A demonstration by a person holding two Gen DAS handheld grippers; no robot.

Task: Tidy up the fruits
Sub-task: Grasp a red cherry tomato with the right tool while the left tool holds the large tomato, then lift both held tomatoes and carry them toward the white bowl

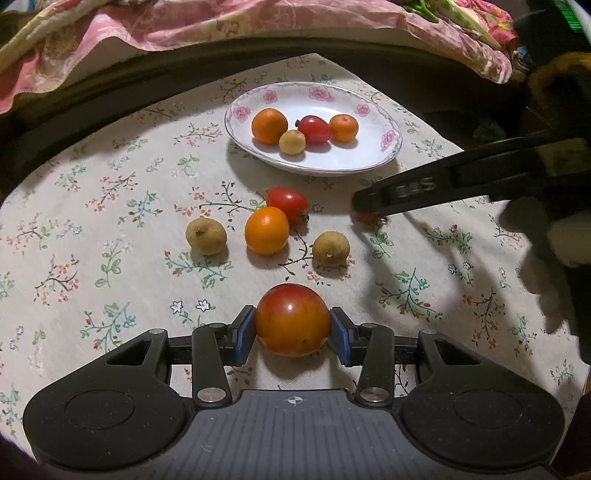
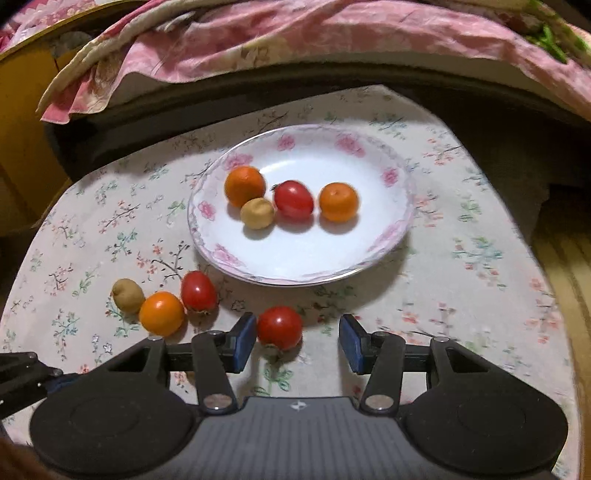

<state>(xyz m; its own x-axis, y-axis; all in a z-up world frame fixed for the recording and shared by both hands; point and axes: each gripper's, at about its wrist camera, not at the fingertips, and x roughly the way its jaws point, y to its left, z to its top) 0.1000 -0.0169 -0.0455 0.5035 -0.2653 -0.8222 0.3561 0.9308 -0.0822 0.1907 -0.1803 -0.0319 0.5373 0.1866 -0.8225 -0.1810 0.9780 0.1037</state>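
Note:
My left gripper (image 1: pixel 292 334) is shut on a big red-orange tomato (image 1: pixel 291 317), blue pads pressing both its sides, low over the flowered cloth. A white plate with a pink flower rim (image 1: pixel 334 160) (image 2: pixel 295 254) holds two oranges, a red tomato and a tan fruit. Loose on the cloth lie a red tomato (image 1: pixel 286 202) (image 2: pixel 198 291), an orange (image 1: pixel 266 229) (image 2: pixel 161 313) and two tan fruits (image 1: pixel 205 236) (image 1: pixel 330 248). My right gripper (image 2: pixel 298 341) (image 1: pixel 364 207) is open around a small red tomato (image 2: pixel 279 327), which sits close to its left pad.
The small table carries a flowered cloth (image 1: pixel 110 221) (image 2: pixel 461 295); its edges curve away on all sides. Behind it hangs a pink floral bedspread (image 1: pixel 221 22) (image 2: pixel 295 37). A gloved hand (image 1: pixel 554 229) holds the right gripper at the right edge.

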